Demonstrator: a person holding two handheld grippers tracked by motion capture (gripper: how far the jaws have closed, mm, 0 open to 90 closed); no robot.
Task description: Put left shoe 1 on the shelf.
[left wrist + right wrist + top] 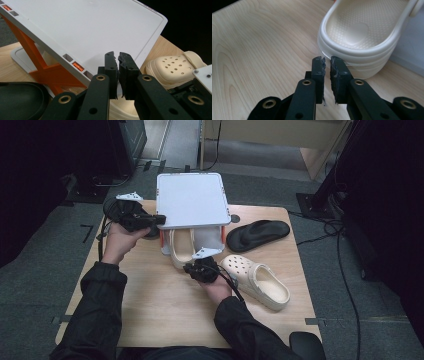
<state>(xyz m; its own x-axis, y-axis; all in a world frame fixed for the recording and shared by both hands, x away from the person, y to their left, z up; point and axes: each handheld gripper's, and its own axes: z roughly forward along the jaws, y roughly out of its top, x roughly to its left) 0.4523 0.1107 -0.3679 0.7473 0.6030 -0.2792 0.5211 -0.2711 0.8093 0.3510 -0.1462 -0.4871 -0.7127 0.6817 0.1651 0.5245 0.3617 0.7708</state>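
Note:
A white two-level rack [192, 200] with orange struts [47, 72] stands at the far middle of the wooden table [150, 305]. One cream clog [181, 250] lies on its lower level, heel [362, 32] sticking out toward me. My right gripper [189, 268] sits just in front of that heel; its jaws [328, 60] show a narrow gap with nothing between them. A second cream clog [257, 280] lies on the table to the right. My left gripper [162, 218] hovers at the left edge of the rack's top shelf [87, 30], shut [118, 56] and empty.
A black sandal [257, 235] lies right of the rack. Another black sandal-like shape [20, 100] lies low beside the rack's left side. Cables [345, 285] run over the floor at the right. Bare wood stretches along the table's near side.

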